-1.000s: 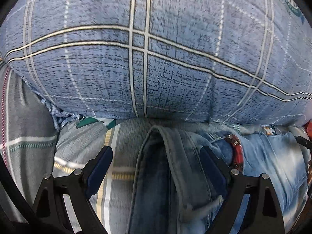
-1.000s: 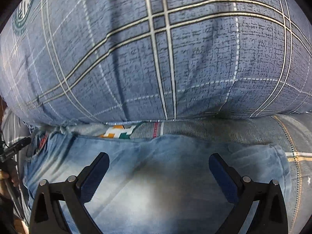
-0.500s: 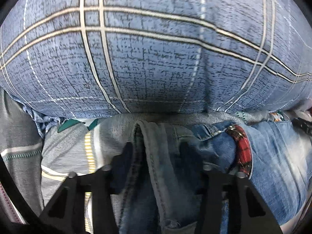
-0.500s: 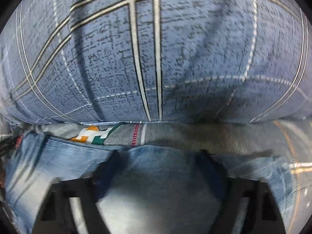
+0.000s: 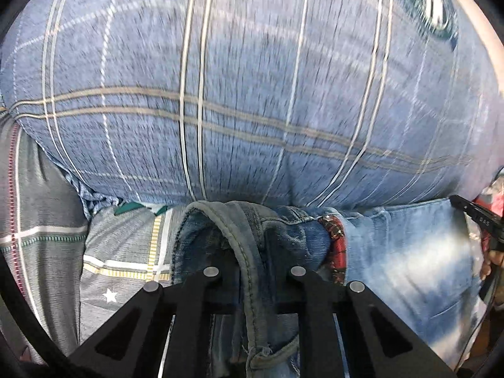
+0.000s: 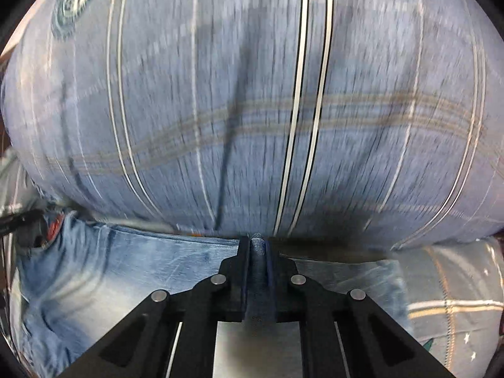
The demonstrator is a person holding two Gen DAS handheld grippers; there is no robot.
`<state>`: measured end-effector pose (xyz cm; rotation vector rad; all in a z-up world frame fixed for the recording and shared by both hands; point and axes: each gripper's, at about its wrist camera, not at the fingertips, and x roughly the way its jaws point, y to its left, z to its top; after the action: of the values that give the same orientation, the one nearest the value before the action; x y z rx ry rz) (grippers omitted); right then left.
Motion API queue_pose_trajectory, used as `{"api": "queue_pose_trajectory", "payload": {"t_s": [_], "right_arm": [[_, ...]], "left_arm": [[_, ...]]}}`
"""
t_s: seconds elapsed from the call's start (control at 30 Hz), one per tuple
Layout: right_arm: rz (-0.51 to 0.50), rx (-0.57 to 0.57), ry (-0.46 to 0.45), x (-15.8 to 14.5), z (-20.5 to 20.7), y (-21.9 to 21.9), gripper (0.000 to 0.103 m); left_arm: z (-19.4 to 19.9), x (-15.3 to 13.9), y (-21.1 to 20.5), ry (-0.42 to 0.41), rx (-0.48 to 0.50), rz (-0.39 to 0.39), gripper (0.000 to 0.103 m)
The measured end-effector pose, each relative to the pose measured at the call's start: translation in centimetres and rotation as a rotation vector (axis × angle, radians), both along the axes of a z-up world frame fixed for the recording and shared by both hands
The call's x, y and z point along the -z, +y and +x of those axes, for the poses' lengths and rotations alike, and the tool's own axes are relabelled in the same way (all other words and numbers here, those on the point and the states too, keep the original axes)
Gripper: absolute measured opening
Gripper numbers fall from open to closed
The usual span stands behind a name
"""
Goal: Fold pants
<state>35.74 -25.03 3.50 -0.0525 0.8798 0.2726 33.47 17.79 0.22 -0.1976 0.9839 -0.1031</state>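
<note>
Left wrist view shows your left tool point(image 5: 255, 249) pinching a thick hem of the jeans point(image 5: 409, 252). Its jaws have just been closing, and now the denim fold sits tight between them. In the right wrist view, your right tool point(image 6: 257, 252) has also just been closing, and it now squeezes a small ridge of the same jeans point(image 6: 126, 271) between its two fingers.

The jeans lie on the bed point(image 5: 126, 252), right below a big blue checked pillow point(image 5: 252, 94). They stretch sideways, from one tool across to the other. You can see the tip of the right tool at the far right of the left view, and the jeans run all the way to it. So each hand has one end of the same edge, and neither hand is closer than the other.

The rest of the jeans hangs back toward you, under both tools. I think the next move is to carry this edge over the jeans, with both hands level so the fold stays straight
</note>
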Motion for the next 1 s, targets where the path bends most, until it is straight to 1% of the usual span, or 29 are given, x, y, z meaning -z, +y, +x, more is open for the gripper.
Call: {"api": "queue_pose_trajectory", "payload": {"t_s": [0.1,0.17,0.27,0.33,0.43,0.5,0.53,0.57,0.63,0.67,0.73,0.8,0.9,1.0], "right_arm": [[0.019,0.01,-0.071,-2.4,-0.4,0.2,0.01],[0.031,0.014,-0.122,-4.1,-1.0,0.5,0.01],[0.05,0.01,-0.223,-7.1,-2.9,0.5,0.01],[0.054,-0.001,-0.26,-8.3,-4.2,0.4,0.01],[0.048,-0.026,-0.284,-8.9,-6.8,0.2,0.01],[0.043,-0.043,-0.289,-8.8,-8.8,0.0,0.01],[0.044,-0.049,-0.29,-8.4,-9.7,-0.2,0.01],[0.045,-0.054,-0.292,-7.9,-10.8,-0.6,0.01],[0.055,-0.065,-0.296,-7.7,-14.0,-2.0,0.01],[0.063,-0.068,-0.296,-7.7,-15.2,-2.9,0.01],[0.079,-0.079,-0.297,-7.7,-18.1,-3.9,0.01],[0.094,-0.089,-0.3,-7.5,-20.5,-4.5,0.01],[0.14,-0.093,-0.284,-6.6,-24.7,-5.4,0.01],[0.166,-0.097,-0.254,-4.9,-28.1,-5.8,0.01]], "left_arm": [[-0.7,-1.5,0.2,-0.04,0.004,-0.03,0.013],[-1.7,-3.0,0.7,-0.066,0.011,-0.05,0.013],[-3.9,-5.1,1.2,-0.105,0.02,-0.08,0.013],[-5.5,-6.3,1.0,-0.127,0.031,-0.096,0.013],[-9.2,-8.2,0.6,-0.141,0.049,-0.123,0.013],[-10.7,-7.4,0.9,-0.153,0.06,-0.137,0.013],[-12.3,-7.8,0.8,-0.162,0.07,-0.153,0.013],[-12.8,-6.4,0.2,-0.168,0.076,-0.16,0.013],[-15.7,-6.7,0.1,-0.183,0.094,-0.174,0.013],[-16.7,-6.4,-0.6,-0.188,0.1,-0.174,0.012],[-18.7,-5.8,-0.6,-0.196,0.111,-0.19,0.012],[-20.5,-5.1,-1.0,-0.196,0.118,-0.207,0.012],[-24.0,-3.9,-1.2,-0.188,0.127,-0.197,0.012],[-26.4,-2.2,-1.2,-0.162,0.121,-0.206,0.012]]}}
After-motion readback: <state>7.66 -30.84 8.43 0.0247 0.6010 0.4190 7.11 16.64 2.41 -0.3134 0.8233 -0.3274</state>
